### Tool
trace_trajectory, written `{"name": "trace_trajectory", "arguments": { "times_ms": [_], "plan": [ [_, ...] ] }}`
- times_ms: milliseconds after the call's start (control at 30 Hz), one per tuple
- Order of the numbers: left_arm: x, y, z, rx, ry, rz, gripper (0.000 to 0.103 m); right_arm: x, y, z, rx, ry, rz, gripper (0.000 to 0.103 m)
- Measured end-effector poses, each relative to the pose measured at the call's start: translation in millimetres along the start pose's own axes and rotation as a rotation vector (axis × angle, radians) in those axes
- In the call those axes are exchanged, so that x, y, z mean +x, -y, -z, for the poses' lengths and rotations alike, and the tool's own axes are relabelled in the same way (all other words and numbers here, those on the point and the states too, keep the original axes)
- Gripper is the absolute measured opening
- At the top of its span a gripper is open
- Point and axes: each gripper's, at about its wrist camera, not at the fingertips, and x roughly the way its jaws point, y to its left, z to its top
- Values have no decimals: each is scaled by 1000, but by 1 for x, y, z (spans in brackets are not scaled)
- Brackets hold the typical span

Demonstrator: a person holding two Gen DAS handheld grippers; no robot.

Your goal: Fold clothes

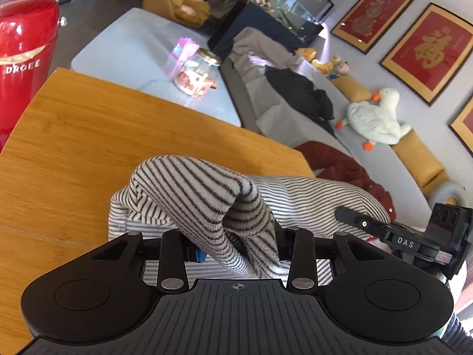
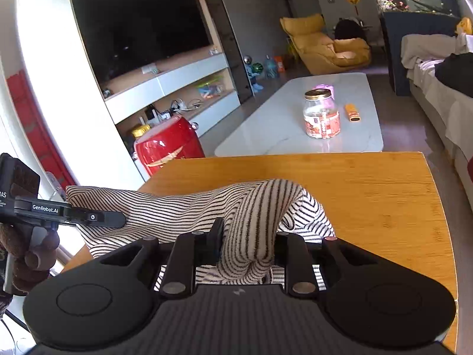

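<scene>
While one striped garment [image 1: 183, 183] lies tabled, two grippers' jaws each clamp its folds.

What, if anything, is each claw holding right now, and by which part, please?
Both hold the striped garment: the left claw pinches a bunched fold of its fabric, and the right claw pinches another raised fold above the wooden table.

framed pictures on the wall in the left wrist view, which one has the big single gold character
The second red framed picture, right of the first red framed picture. It bears one large gold character; the first shows a finer, more intricate gold design.
</scene>
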Motion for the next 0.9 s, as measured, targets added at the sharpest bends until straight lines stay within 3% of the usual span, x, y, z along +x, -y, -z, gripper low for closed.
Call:
{"name": "trace_trajectory", "arguments": {
  "times_ms": [133,233,300,433,600,667,800,900],
  "plan": [
    [-20,6,40,-5,-30,43,41,-17,3,27,28,-64,-9,23],
    [-15,4,71,6,-89,23,42,-11,8,51,45,-108,85,26],
    [-18,3,79,28,-108,-4,44,-8,12,65,65,-131,151,38],
    [-42,9,78,121,-86,-36,54,-31,8,73,139,-82,220,47],
    [-94,31,54,237,49,-12,90,-68,7,72,246,35,335,55],
    [-98,38,46,218,69,28,91,-72,4,70,263,86,349,55],
    [-63,46,37,123,1,108,91,-58,-14,63,200,156,336,51],
    [-22,56,45,140,-47,42,91,-39,-23,56,123,165,263,50]
  ]
}}
